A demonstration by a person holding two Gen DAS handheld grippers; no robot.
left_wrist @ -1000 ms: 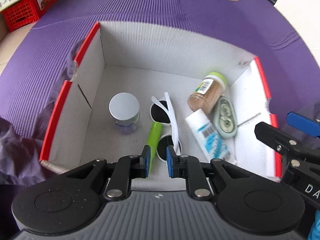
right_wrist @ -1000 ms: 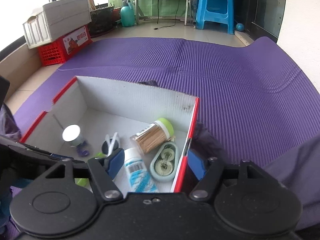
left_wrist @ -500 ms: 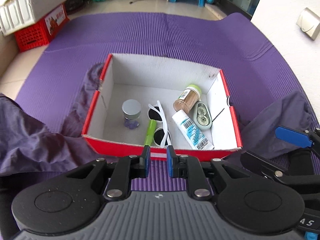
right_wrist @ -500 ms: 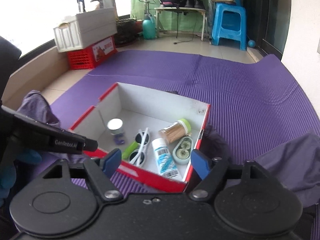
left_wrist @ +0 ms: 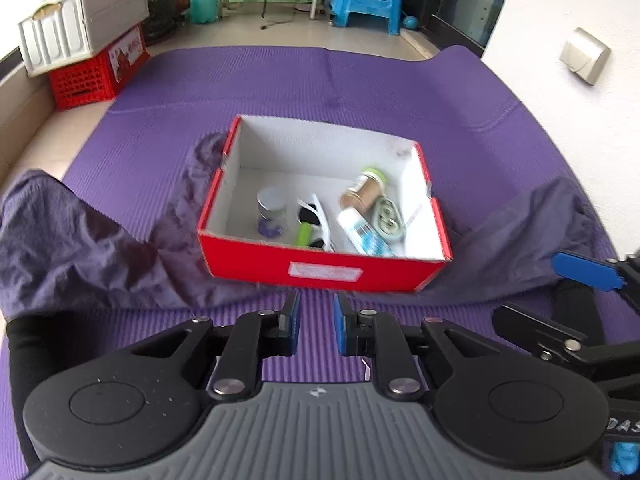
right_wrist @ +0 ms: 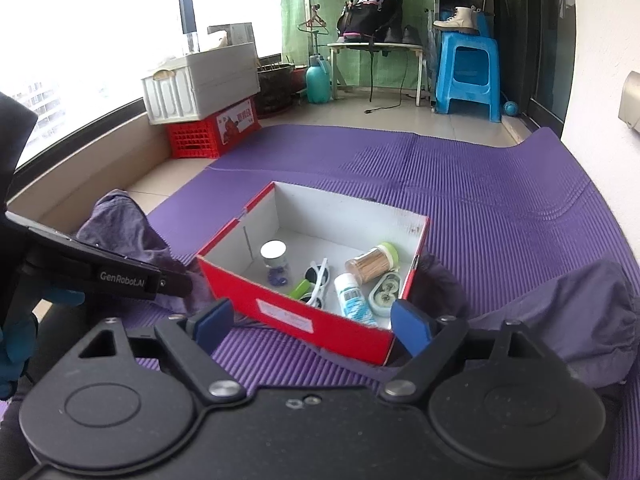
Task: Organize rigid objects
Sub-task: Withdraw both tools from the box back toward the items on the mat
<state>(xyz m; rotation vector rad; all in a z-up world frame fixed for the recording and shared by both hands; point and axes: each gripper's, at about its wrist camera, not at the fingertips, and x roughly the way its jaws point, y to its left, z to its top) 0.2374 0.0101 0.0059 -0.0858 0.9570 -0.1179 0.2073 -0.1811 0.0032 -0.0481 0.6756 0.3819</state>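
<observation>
- The purple mat (left_wrist: pixel 360 80) carries the red box (left_wrist: pixel 320 268), near its front edge, now farther from both cameras than a second ago.
- The right gripper (right_wrist: pixel 312 326) is empty; its fingers are opening, wider than before.
- The left gripper (left_wrist: pixel 314 326), reading "GenRobot.AI", is nearly shut and empty.
- The sunglasses (right_wrist: pixel 320 280), jar (right_wrist: pixel 274 256) and tube (right_wrist: pixel 352 300) lie inside the box.

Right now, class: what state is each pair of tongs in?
Left tongs: nearly shut, holding nothing.
Right tongs: opening, nothing between them.
</observation>
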